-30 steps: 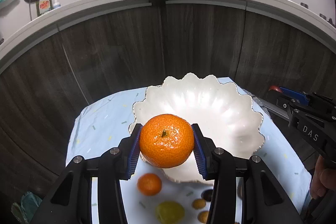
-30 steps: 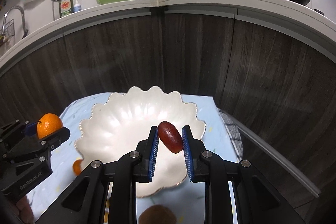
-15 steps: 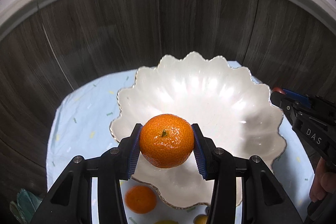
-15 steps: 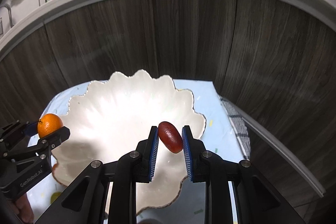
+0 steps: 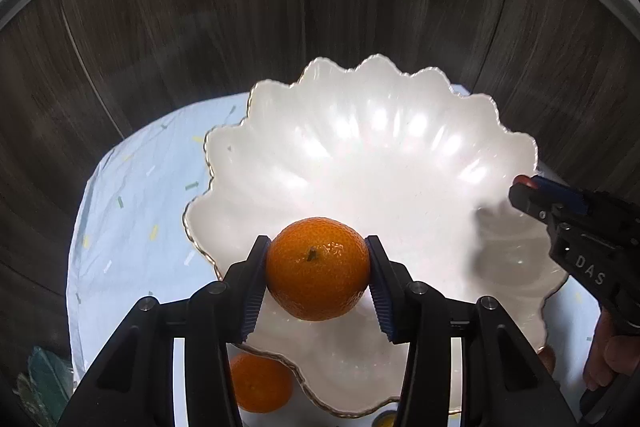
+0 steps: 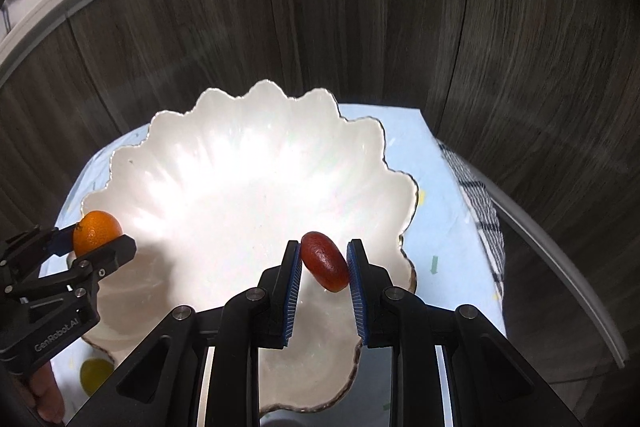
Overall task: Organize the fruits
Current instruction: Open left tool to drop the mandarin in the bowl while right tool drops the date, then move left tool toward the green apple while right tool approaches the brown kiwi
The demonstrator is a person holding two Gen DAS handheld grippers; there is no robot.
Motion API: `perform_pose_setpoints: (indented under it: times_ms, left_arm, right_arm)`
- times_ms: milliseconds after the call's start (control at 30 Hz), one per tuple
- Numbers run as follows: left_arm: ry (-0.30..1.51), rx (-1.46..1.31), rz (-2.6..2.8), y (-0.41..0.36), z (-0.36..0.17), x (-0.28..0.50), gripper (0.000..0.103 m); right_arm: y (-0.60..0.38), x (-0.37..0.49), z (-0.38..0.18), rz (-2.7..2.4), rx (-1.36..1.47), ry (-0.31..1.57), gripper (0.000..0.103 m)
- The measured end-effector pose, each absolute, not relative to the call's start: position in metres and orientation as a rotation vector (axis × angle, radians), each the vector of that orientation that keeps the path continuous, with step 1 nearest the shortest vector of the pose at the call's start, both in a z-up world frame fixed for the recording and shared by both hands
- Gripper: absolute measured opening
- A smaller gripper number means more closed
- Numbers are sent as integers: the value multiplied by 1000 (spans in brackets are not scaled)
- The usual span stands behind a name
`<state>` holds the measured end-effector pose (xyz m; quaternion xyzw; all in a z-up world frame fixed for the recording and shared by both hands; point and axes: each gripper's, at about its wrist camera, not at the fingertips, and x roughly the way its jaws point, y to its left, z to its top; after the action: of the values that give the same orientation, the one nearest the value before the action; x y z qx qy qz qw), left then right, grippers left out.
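The left gripper (image 5: 316,281) has its jaws closed on an orange (image 5: 318,269), stem end facing the camera, held at lower centre of the left view above the near left part of the bowl (image 5: 360,155). The right gripper (image 6: 323,265) has its jaws closed on a small red fruit (image 6: 324,261), which sits tilted between the blue pads at lower centre of the right view, above the near right part of the bowl. Each gripper shows at the edge of the other's view: the right one at the right edge of the left view, the left one with its orange at the left edge of the right view.

The bowl is white, scalloped and bare inside. It stands on a pale blue cloth (image 5: 132,187) over the table, before dark wood panels.

By my reading the task has barely begun: no fruit lies in the bowl, and both held pieces are over it but not released. More fruit waits outside: a second orange (image 5: 260,383) below the near rim in the left view, a yellow fruit (image 6: 94,373) at lower left of the right view, and a scrap of something yellow at the bottom edge of the left view.

Against the frames a second ago, both grippers have moved forward and pitched down: the bowl now fills much more of each view, the counter top has slid almost out of the top, and most of the loose fruit has dropped below the frame. The grips look unchanged.
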<state>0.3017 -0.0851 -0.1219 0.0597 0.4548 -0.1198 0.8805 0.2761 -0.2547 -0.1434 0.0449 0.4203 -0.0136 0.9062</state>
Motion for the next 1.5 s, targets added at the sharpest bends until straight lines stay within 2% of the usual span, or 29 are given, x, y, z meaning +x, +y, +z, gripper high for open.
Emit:
perform_pose_setpoints:
  times_ms: [67, 100, 133, 167, 233, 300, 400, 1033, 1500]
  left_arm:
    - [942, 129, -243, -85, -123, 301, 62]
    - [928, 131, -234, -84, -122, 300, 71]
    - [913, 134, -227, -84, -120, 298, 75]
    - [907, 135, -227, -84, -119, 297, 76]
    - [908, 135, -222, -83, -118, 298, 78]
    - [904, 135, -213, -82, -115, 297, 82]
    - [883, 139, -203, -82, -109, 295, 88]
    - [764, 129, -191, -75, -54, 253, 100]
    - [712, 118, -192, -66, -26, 214, 101]
  right_arm:
    - [-254, 276, -143, -30, 89, 873, 28]
    - [-254, 276, -143, -32, 89, 875, 36]
    - [-255, 276, -142, -37, 89, 872, 42]
    - [-256, 275, -140, -45, 90, 865, 51]
    - [-257, 272, -136, -52, 90, 849, 58]
    - [-258, 271, -133, -55, 94, 840, 70]
    - [-259, 268, -127, -63, 89, 814, 79]
    - [-255, 220, -73, -82, 86, 684, 81]
    - [-250, 180, -53, -77, 105, 644, 81]
